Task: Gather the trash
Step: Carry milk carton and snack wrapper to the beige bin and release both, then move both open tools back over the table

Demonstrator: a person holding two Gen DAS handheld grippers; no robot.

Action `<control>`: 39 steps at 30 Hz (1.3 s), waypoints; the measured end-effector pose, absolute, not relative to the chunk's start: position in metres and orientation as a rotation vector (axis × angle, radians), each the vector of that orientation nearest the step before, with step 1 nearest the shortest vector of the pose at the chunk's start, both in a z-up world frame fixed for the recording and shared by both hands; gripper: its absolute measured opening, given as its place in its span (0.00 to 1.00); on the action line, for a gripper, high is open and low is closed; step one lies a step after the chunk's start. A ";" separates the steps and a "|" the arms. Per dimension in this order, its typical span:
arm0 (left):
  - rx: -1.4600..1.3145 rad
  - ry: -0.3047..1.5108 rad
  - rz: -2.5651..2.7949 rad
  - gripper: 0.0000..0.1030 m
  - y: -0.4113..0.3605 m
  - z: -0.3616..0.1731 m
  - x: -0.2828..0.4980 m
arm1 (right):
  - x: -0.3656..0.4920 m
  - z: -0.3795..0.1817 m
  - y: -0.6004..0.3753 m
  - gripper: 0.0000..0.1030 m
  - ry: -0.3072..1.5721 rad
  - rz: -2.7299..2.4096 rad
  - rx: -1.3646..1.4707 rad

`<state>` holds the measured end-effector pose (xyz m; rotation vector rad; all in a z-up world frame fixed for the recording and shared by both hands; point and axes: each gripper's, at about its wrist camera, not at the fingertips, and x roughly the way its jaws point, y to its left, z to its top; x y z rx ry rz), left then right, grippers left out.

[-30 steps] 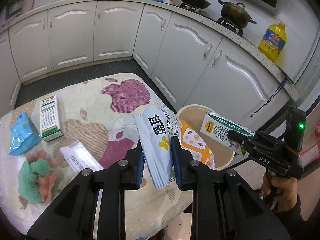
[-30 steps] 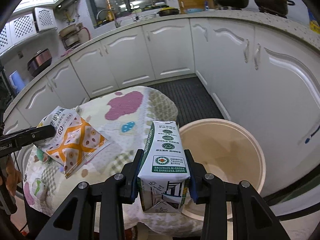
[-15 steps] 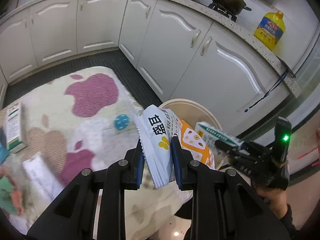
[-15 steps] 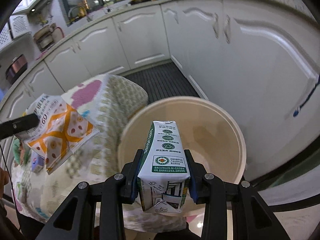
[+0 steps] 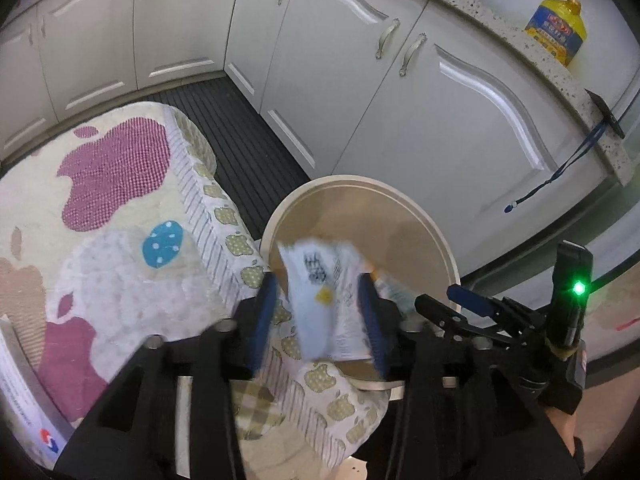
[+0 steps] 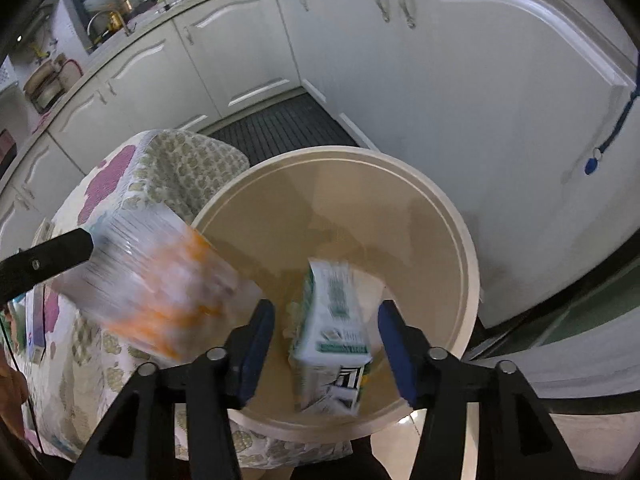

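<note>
My left tool (image 5: 320, 312) hangs over the near rim of the round beige bin (image 5: 436, 232), and its blue pads are spreading apart. The white snack packet (image 5: 320, 292) sits blurred between them, free of the left pad; I cannot tell if it brushes the right one. My right tool (image 6: 326, 344) points down into the same bin (image 6: 460, 240), its pads also parting, with clear gaps on both sides of the green-and-white carton (image 6: 336, 320), which is loose above the bin's inside. The bin stands on the floor, touching the cloth-covered tabletop (image 5: 100, 240) on its left, near white cabinets (image 5: 440, 100).
</note>
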<state>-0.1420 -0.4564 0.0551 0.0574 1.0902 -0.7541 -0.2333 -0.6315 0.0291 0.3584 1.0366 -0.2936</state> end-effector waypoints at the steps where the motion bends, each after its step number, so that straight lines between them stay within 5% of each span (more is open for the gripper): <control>1: 0.054 1.095 -0.759 0.49 -0.456 0.054 -0.142 | -0.234 0.029 -0.630 0.51 1.037 -0.297 0.355; 30: 0.083 1.010 -0.682 0.50 -0.376 0.089 -0.154 | -0.236 0.071 -0.583 0.52 0.977 -0.225 0.297; 39: 0.036 0.974 -0.626 0.50 -0.294 0.119 -0.157 | -0.217 0.108 -0.513 0.61 0.917 -0.044 0.221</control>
